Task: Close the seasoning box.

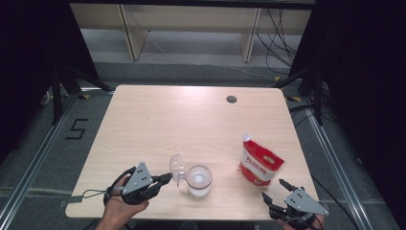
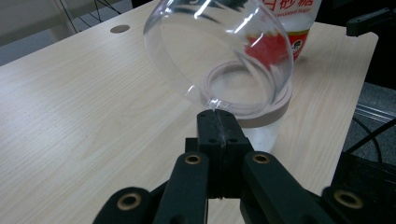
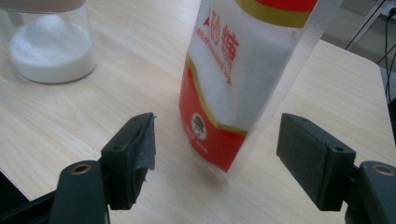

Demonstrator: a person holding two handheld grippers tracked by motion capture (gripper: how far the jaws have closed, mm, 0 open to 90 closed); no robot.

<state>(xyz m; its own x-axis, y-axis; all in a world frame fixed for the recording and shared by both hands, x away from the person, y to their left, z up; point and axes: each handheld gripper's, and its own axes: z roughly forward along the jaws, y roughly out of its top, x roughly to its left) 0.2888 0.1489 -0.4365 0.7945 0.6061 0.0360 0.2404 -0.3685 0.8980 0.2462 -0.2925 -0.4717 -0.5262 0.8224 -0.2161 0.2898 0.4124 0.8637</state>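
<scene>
Standing btwn jar (image 1: 199, 180) & right claw (image 1: 274, 190): sugar pouch (image 1: 260, 165), w/ claw gaping.

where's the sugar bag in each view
High view: the sugar bag stands right of centre near the table's front edge, just ahead of the right tongs.
Left gripper view: top right, behind the clear lid that the left tongs pinch.
Right gripper view: centre, just beyond the open jaws.
Shared landmark: the sugar jar.
</scene>
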